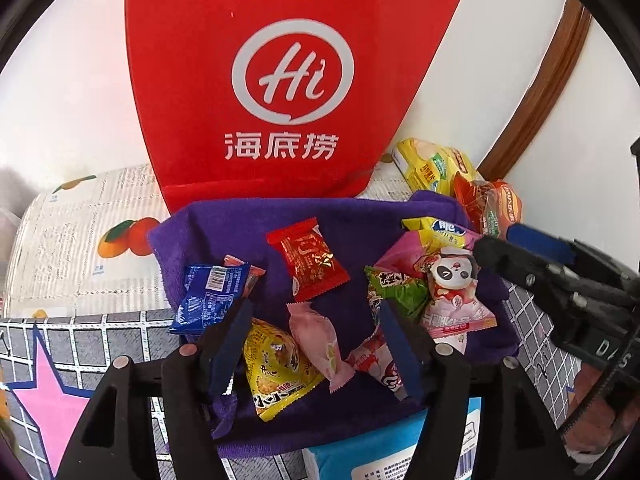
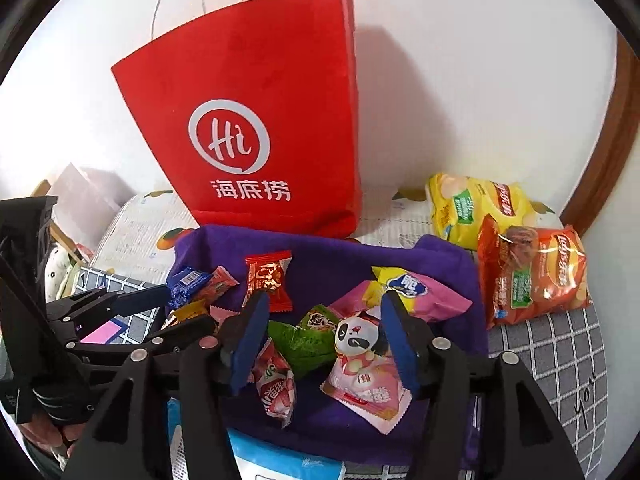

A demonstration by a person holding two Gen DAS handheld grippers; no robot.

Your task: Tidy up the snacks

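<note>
Both black two-finger tools with blue pads point steeply downward side by side, the left tool [image 1: 316, 344] with its jaws parted and gripping nothing, the right tool [image 2: 324, 340] likewise spread with nothing pressed between its pads.

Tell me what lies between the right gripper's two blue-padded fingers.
In the right wrist view, the right gripper stands open over the purple towel; between its fingers lie a green crinkled snack packet and a pink panda-print packet.
</note>
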